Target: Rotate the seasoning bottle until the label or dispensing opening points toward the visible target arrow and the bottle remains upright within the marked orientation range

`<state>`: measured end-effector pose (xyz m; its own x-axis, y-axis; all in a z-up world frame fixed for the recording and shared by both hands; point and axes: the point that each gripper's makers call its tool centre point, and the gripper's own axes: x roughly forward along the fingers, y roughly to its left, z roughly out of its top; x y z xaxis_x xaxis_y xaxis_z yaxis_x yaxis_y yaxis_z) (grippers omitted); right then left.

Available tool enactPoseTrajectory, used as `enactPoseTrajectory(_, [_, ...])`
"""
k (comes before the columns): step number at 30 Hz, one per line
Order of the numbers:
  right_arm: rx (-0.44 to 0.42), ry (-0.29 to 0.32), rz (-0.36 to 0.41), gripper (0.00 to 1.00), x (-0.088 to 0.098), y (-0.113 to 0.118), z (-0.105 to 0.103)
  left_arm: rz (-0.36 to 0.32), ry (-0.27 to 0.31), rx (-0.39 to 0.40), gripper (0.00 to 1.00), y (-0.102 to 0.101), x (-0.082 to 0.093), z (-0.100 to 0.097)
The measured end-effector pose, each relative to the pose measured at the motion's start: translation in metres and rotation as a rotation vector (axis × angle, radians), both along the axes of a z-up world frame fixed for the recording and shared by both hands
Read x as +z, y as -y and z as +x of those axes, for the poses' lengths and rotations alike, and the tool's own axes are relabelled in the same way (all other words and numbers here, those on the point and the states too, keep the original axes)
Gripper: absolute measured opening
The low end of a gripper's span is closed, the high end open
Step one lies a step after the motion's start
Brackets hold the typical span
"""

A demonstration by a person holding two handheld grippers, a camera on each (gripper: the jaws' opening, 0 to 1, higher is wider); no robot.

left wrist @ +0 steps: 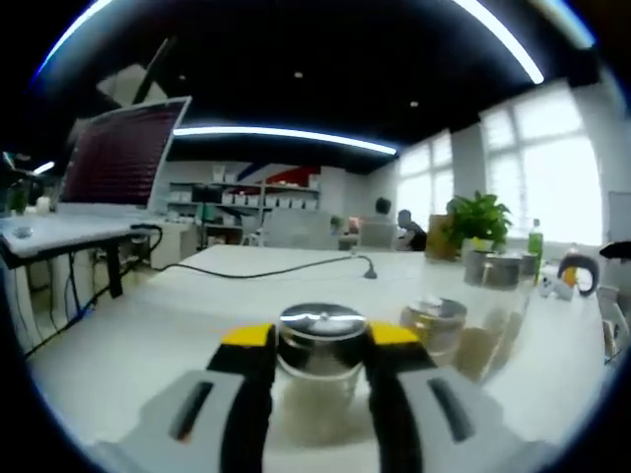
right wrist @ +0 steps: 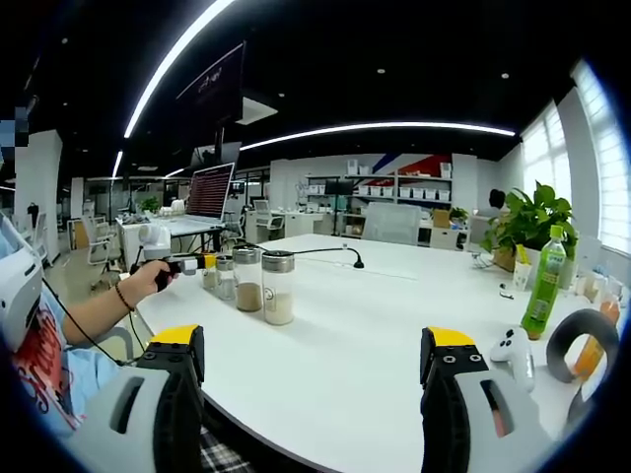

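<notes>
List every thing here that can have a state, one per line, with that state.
Left gripper: shut on the near bottle.
Right gripper: open, empty.
Near bottle: upright, capped.
Middle bottle: upright, capped, brown contents.
End bottle: upright, capped, pale contents.
Green bottle: upright, capped.
Laptop: open, screen lit.

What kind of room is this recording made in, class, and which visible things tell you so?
Probably an open-plan office: a long white table, a monitor on a desk, shelving with boxes along the back wall.

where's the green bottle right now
In the right gripper view the green bottle stands upright on the white table's right side, before the potted plant.
</notes>
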<state>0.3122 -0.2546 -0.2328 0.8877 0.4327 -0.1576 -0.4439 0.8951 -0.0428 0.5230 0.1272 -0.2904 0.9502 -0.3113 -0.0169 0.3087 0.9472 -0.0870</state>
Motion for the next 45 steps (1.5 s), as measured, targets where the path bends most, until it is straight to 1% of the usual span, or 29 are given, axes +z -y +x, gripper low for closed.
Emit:
enactPoseTrajectory(8, [0.008,-0.003,-0.005,0.94,-0.001,-0.004,-0.001,0.011,-0.008,-0.110,0.37,0.003,0.000,-0.001])
enactPoseTrajectory(14, [0.002,-0.001,-0.004,0.94,0.000,-0.002,0.000,0.015,-0.007,-0.187,0.37,0.006,0.000,-0.001])
enactPoseTrajectory(18, [0.002,-0.006,-0.004,0.94,-0.001,-0.001,0.001,0.011,0.004,-0.245,0.37,0.007,0.001,-0.001])
enactPoseTrajectory(22, [0.002,-0.007,-0.001,0.94,-0.001,-0.001,0.002,0.018,0.003,-0.291,0.37,0.008,0.001,-0.001])
enactPoseTrajectory(25, [0.002,0.005,-0.007,0.95,0.001,-0.001,0.002,0.017,-0.001,-0.323,0.37,0.010,0.001,0.000])
enactPoseTrajectory(28, [0.008,0.014,0.007,0.95,0.004,-0.003,0.002,0.017,0.005,-0.346,0.37,0.011,0.001,-0.001])
enactPoseTrajectory(31, [0.005,0.012,-0.006,0.95,0.003,-0.004,0.002,0.018,0.008,-0.375,0.37,0.013,0.001,-0.003])
enactPoseTrajectory(45, [-0.001,0.003,-0.005,0.95,0.000,-0.003,0.004,0.057,0.007,-0.432,0.36,0.015,-0.004,-0.008])
